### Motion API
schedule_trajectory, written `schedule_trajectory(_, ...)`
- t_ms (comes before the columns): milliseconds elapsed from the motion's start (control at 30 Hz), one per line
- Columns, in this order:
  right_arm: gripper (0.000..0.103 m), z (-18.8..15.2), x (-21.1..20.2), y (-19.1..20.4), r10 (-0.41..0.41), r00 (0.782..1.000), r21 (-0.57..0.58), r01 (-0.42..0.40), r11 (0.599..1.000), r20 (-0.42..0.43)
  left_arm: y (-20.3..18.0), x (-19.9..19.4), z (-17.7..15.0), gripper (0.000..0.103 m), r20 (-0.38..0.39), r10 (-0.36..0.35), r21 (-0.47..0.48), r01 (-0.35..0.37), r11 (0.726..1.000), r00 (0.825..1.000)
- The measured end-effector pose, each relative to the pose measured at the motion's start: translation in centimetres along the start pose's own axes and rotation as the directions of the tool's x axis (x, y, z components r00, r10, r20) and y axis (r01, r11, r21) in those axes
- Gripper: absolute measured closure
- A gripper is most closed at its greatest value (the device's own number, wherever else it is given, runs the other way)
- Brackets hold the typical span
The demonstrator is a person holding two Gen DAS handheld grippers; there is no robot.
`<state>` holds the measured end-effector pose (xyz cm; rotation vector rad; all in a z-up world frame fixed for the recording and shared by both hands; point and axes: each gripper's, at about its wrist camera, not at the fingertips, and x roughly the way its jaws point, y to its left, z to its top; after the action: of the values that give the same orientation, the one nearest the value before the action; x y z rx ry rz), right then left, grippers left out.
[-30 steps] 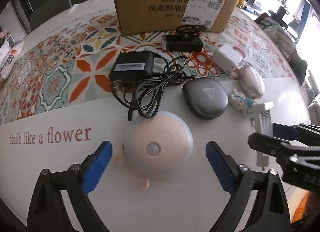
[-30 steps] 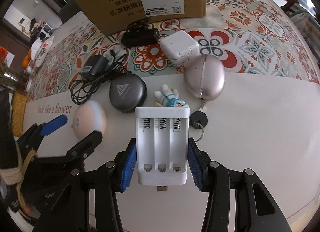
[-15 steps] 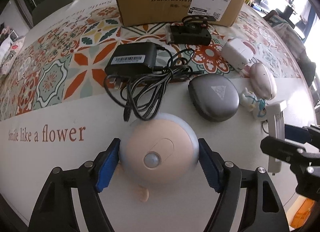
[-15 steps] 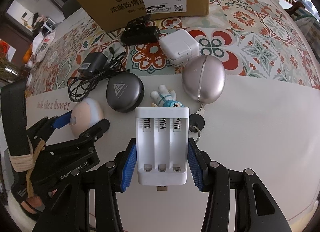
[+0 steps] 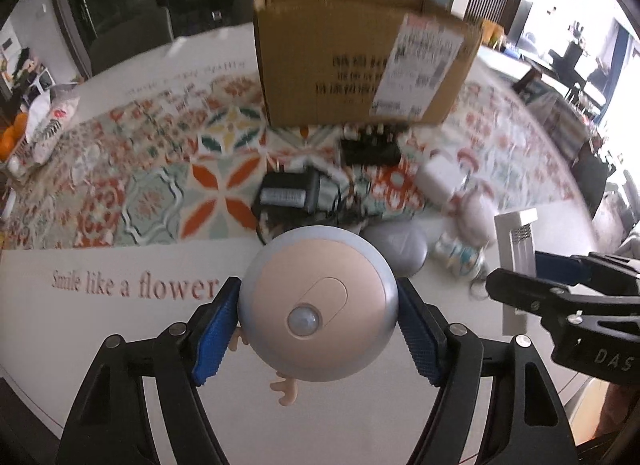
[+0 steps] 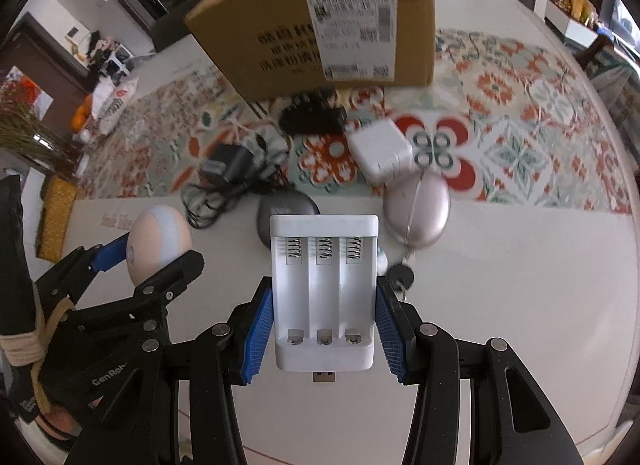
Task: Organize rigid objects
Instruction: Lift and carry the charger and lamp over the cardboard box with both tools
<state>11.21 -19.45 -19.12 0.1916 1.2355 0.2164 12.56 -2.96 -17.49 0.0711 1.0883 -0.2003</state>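
My left gripper [image 5: 318, 329] is shut on a round pink and grey sensor light [image 5: 319, 305], lifted above the white table [image 5: 100, 337]. The same light [image 6: 160, 241] shows at the left of the right wrist view, between the left gripper's blue pads. My right gripper [image 6: 324, 329] is shut on a white battery charger [image 6: 324, 289] with three empty slots, also raised off the table. That charger [image 5: 518, 241] appears edge-on at the right of the left wrist view. A cardboard box [image 5: 360, 57] with a shipping label stands at the back.
On the patterned cloth lie a black power adapter with cable [image 5: 290, 193], a black charger [image 5: 370, 151], a white plug block [image 6: 380, 151], a grey oval case [image 5: 394, 243], a pink oval case [image 6: 416, 211], a small figurine [image 5: 460, 253] and a key fob [image 6: 400, 276].
The left gripper's pads closed on the sensor light and lifted it. The right gripper rose with the battery charger still held. The background is now blurred by the motion.
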Motion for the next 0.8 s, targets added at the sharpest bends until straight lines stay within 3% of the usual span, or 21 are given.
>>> schedule_trajectory(267, 0.055, 2.5, -4.4, 0.6, -0.002, 0.99, -0.026, 0.005, 1.0, 0.138, -0.5, -3.7, 3.3, 0.028, 0.107, 0.012, 0.021, -0.015, 1.0, 0.994)
schedule_trajectory(500, 0.055, 5.5, -7.9, 0.7, 0.001, 0.968, -0.025, 0.006, 1.0, 0.252, -0.8, -6.5, 7.1, 0.028, 0.194, 0.0, 0.034, -0.007, 0.999, 0.981)
schedule_trajectory(800, 0.055, 10.0, -10.8, 1.3, -0.005, 0.935, -0.053, 0.025, 0.998, 0.355, -0.9, -8.2, 12.1, 0.028, 0.248, 0.01, 0.026, -0.017, 1.0, 0.969)
